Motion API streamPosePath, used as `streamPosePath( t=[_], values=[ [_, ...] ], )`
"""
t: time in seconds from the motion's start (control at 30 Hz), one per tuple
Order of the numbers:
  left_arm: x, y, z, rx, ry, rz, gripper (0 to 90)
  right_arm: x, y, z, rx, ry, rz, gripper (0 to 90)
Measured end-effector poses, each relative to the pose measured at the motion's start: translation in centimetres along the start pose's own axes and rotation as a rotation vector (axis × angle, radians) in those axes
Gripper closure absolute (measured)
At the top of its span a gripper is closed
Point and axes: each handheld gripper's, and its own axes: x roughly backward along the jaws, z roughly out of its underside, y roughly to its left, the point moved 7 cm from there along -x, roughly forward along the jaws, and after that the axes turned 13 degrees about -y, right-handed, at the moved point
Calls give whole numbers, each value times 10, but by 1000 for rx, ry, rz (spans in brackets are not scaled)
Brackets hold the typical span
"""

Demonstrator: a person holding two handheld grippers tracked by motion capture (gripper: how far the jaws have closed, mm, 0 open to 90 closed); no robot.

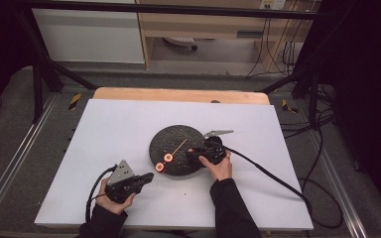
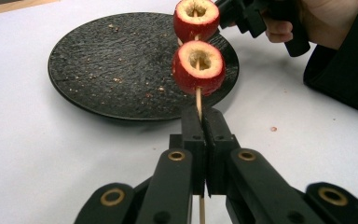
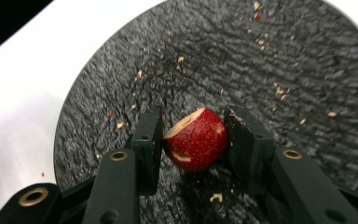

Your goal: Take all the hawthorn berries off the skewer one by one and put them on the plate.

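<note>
High view: left gripper (image 1: 148,177) holds a skewer (image 1: 177,148) slanted over the black plate (image 1: 176,133); right gripper (image 1: 192,152) low at the plate's near right

Left gripper view: jaws clamped on the stick, two cored red fruits (image 2: 198,67) threaded

Right gripper view: jaws pinch a third red fruit (image 3: 195,138) over the plate. Likely next: align its hole with the skewer tip

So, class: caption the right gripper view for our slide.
Right tool clamps a red cored fruit piece above the round black textured plate.
</note>
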Motion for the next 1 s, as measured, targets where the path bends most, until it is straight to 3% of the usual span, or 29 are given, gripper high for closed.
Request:
streamPosePath(
  t=[0.2, 0.23, 0.27, 0.37, 0.47, 0.57, 0.73, 0.93, 1.0],
  values=[
    [0, -1, 0, -1, -2, -2, 881, 7, 5, -4, 33, -23, -2, 454],
    [0, -1, 0, -2, -3, -4, 881, 14, 10, -10, 41, -51, -14, 363],
    [0, -1, 0, -2, -3, -4, 881, 14, 10, -10, 41, -51, -14, 363],
    [-1, -2, 0, -4, -1, -1, 881, 28, 25, -17, 51, -92, -65, 213],
    [-3, -4, 0, -8, 3, 0, 881, 36, 35, -18, 55, -108, -101, 150],
    [-5, -7, 1, -12, 5, 8, 881, 41, 46, -15, 44, -115, -147, 129],
    [-8, -14, 1, -28, 7, 23, 881, 45, 56, -9, 44, -116, -179, 131],
    [-12, -22, 3, -37, 17, 43, 881, 44, 64, -2, 42, -116, -216, 202],
    [-12, -25, 3, -45, 20, 52, 881, 46, 66, -3, 42, -127, -227, 275]
  ],
)
